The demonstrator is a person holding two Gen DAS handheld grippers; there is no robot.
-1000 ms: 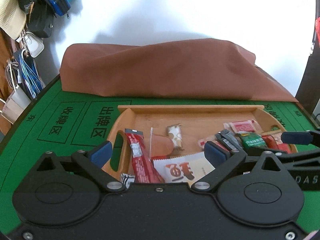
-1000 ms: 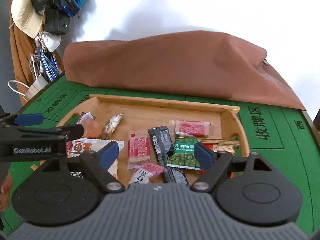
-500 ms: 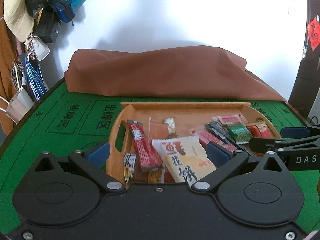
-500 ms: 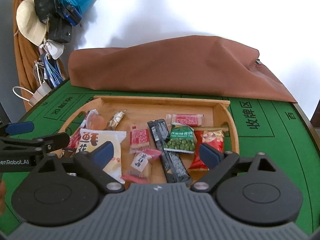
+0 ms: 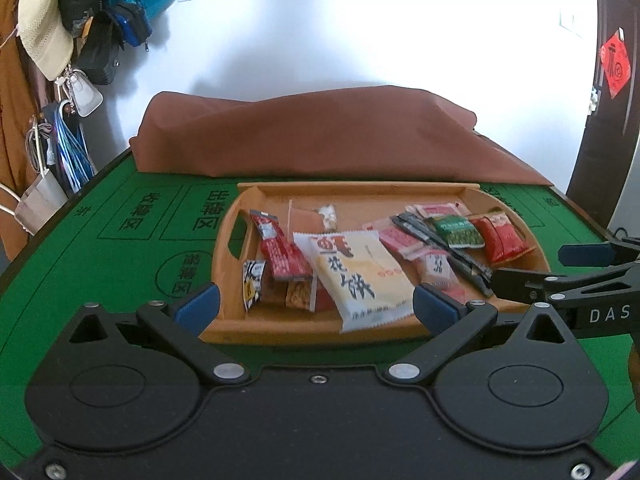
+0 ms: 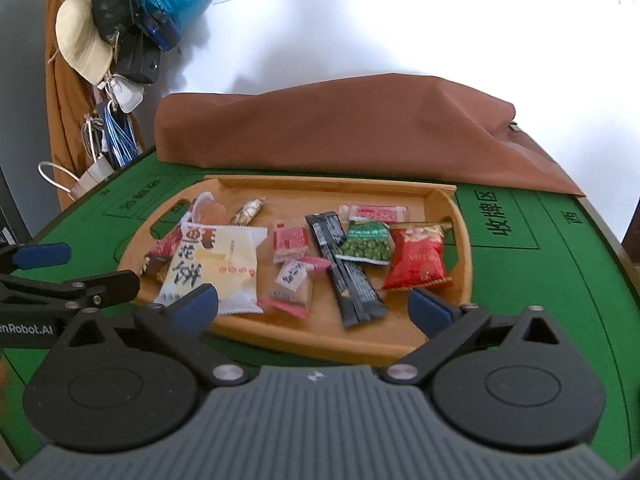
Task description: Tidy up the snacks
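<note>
Green felt surface (image 5: pixel 100 264) carries everything; the left tool (image 5: pixel 316 304) and right tool (image 6: pixel 314 306) both hang wide open and hold nothing, just short of the wooden tray's (image 6: pixel 320 340) near rim. Snacks (image 6: pixel 352 246) lie loose inside the tray. Bare felt flanks it, with a brown cloth (image 5: pixel 320 136) beyond its far edge

Snack packets (image 6: pixel 296 256) lie in the tray (image 6: pixel 460 216), cloth bundle (image 6: pixel 344 128) behind it.
</note>
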